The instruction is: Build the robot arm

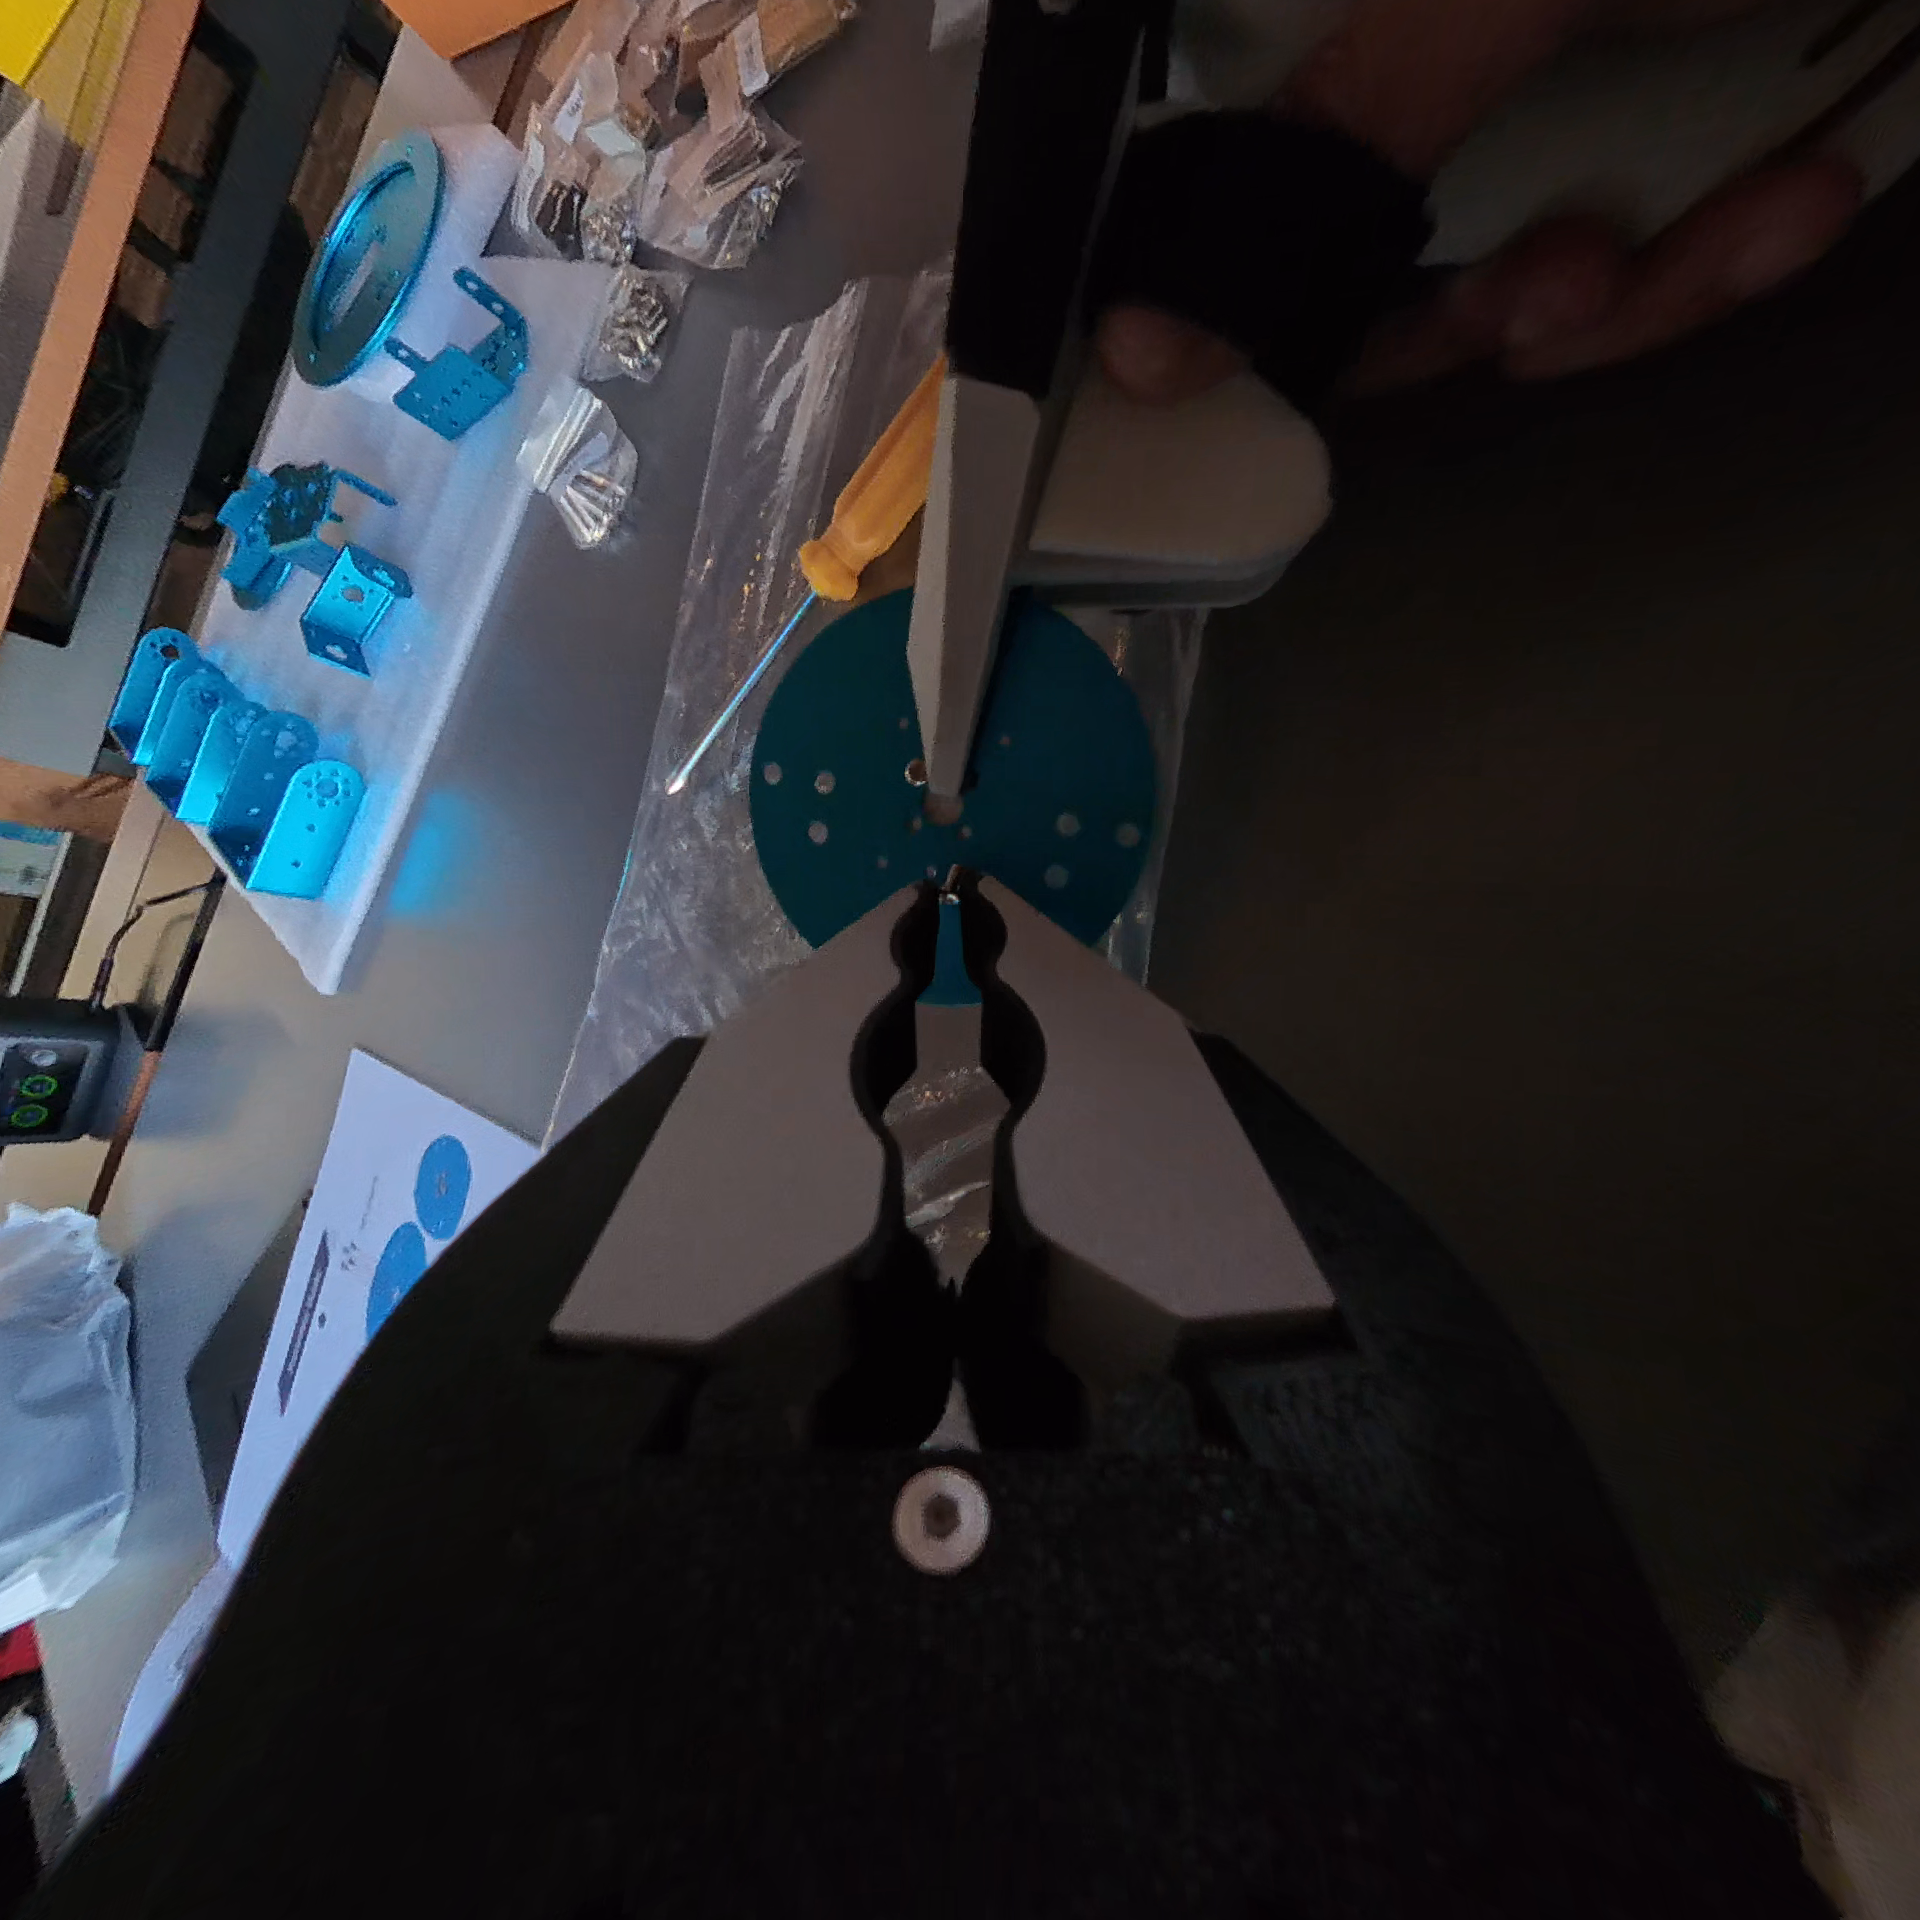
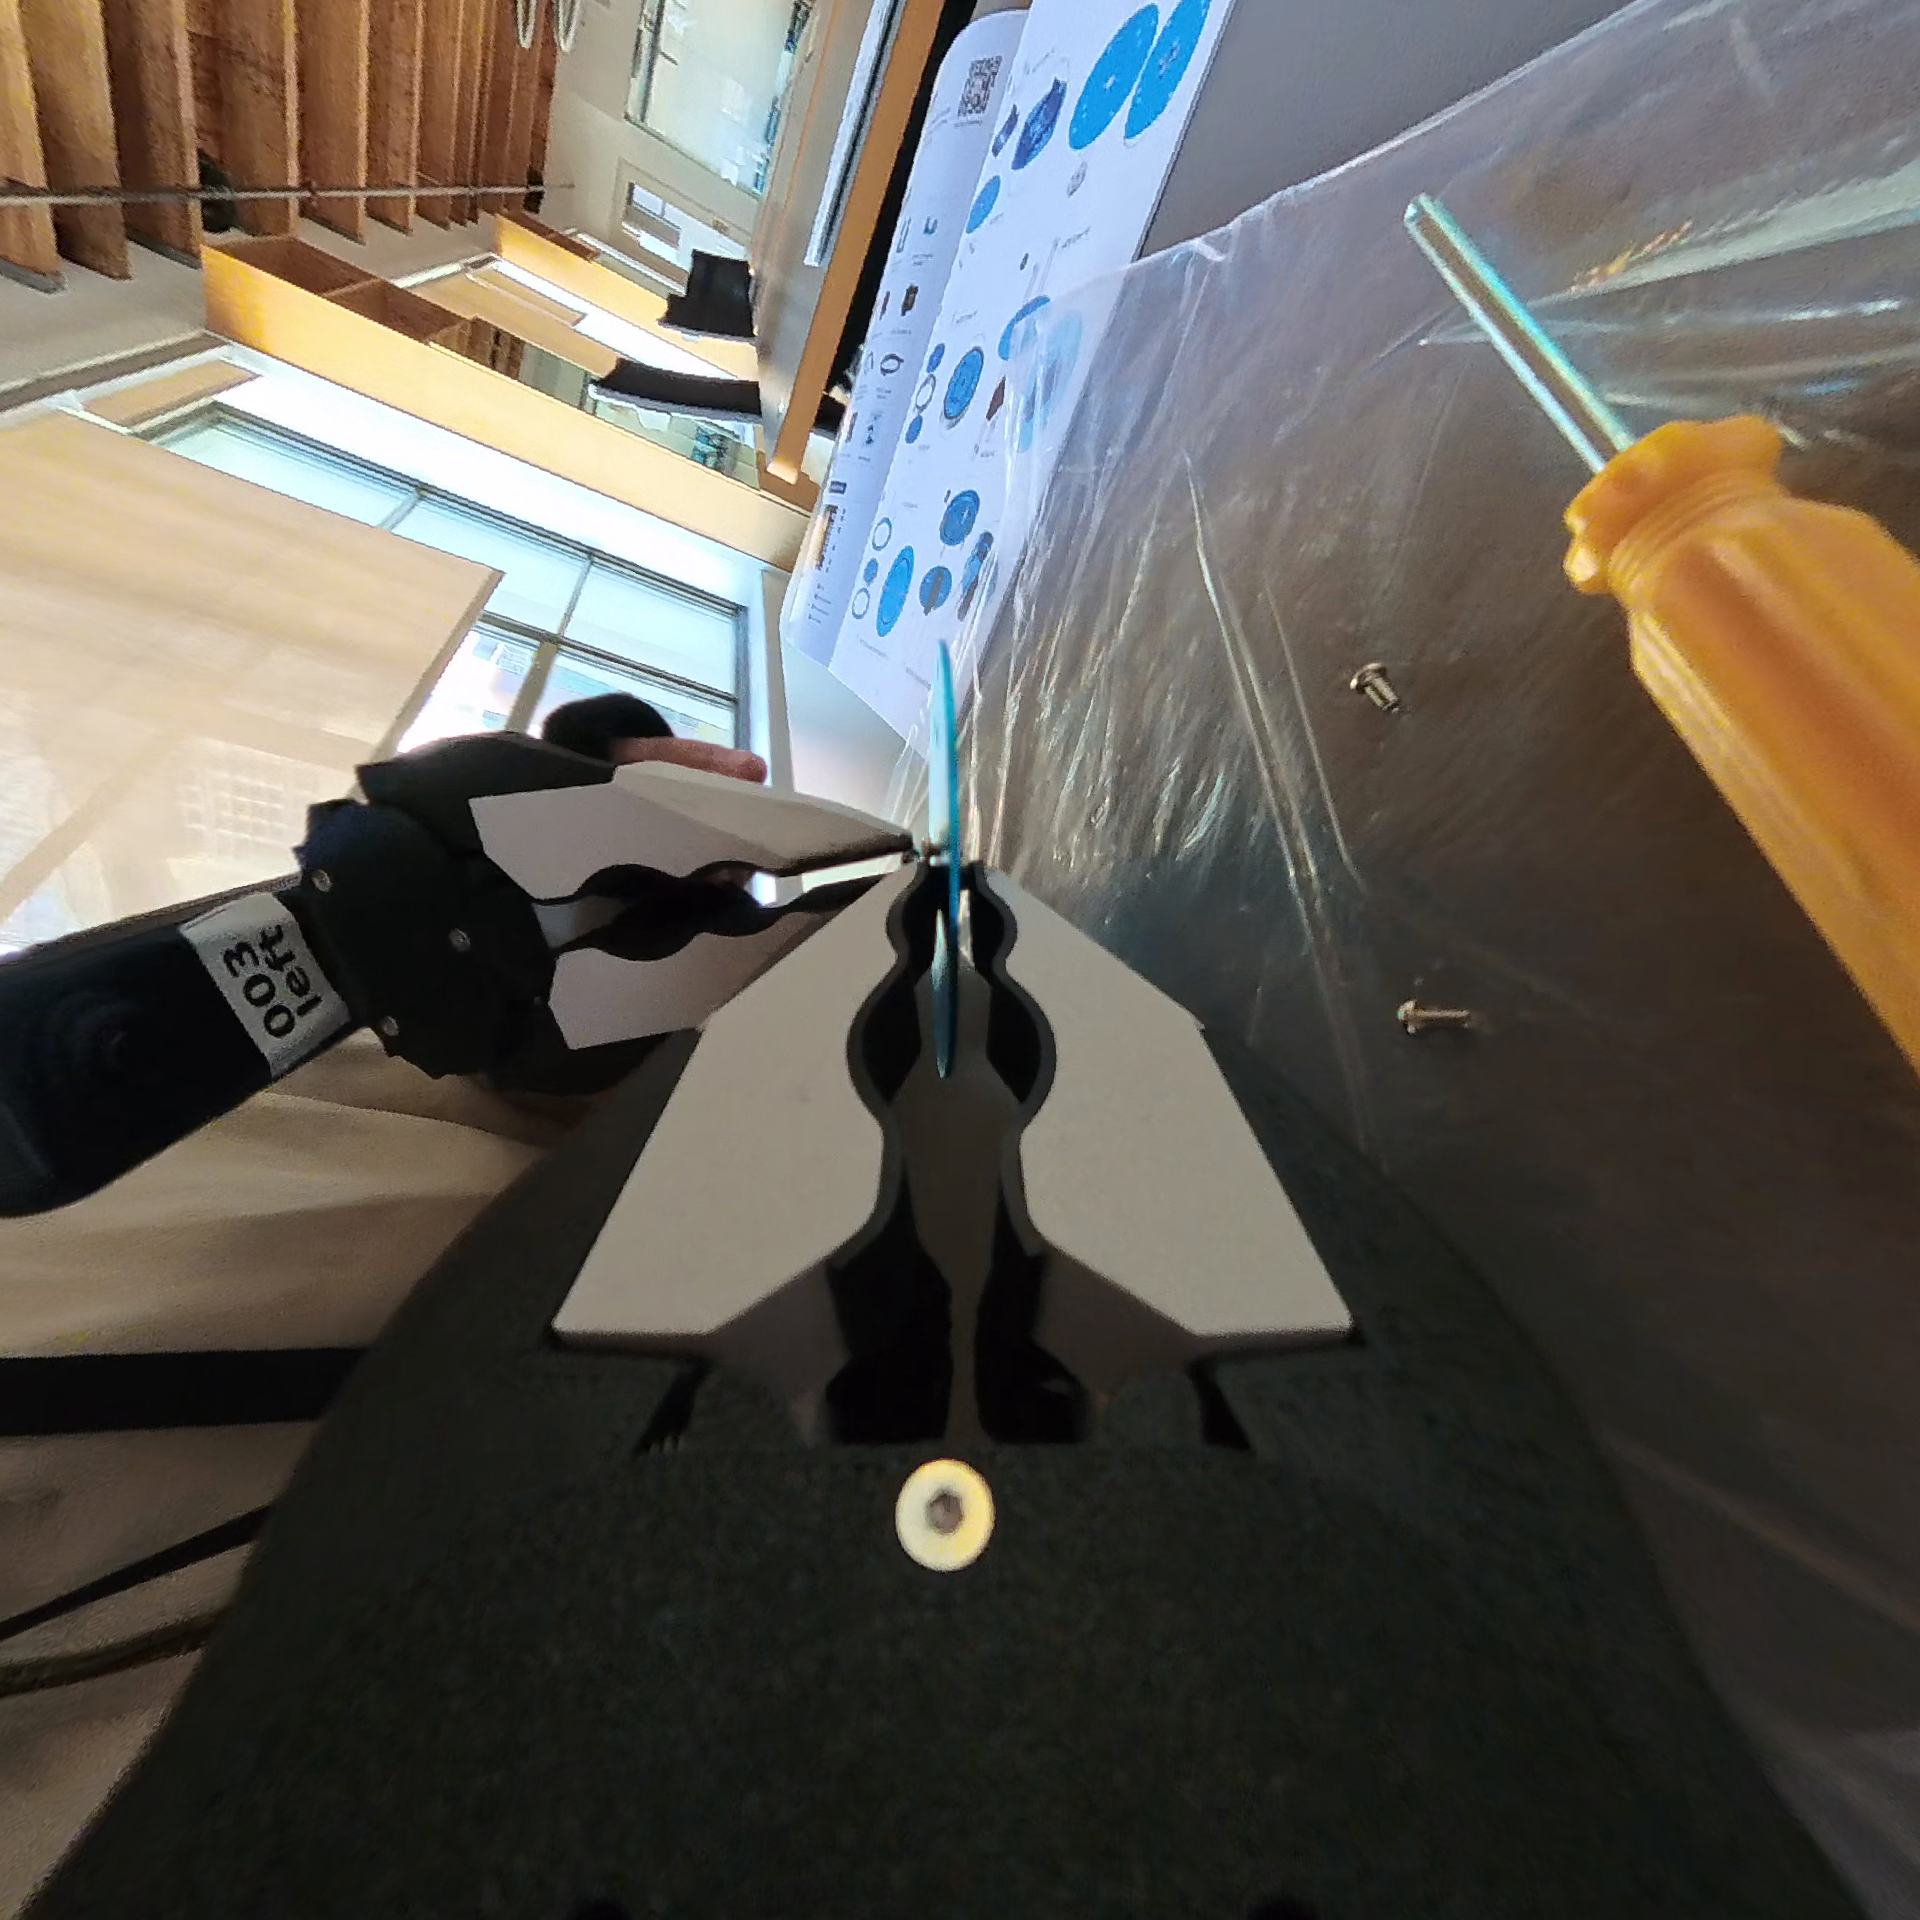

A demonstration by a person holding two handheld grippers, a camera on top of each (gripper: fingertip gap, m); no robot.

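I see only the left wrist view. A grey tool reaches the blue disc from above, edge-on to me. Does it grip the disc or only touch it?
Observer: Gripping: the right tool is shut on the blue disc, one finger on each face.
Operator: Are spare screws anywhere? I see none.
Observer: Two screws lie on the plastic sheet, beside the screwdriver handle.
Operator: And my own tool?
Observer: From the side, the left tool, shut on a small silver part, has its tip at the disc's face.
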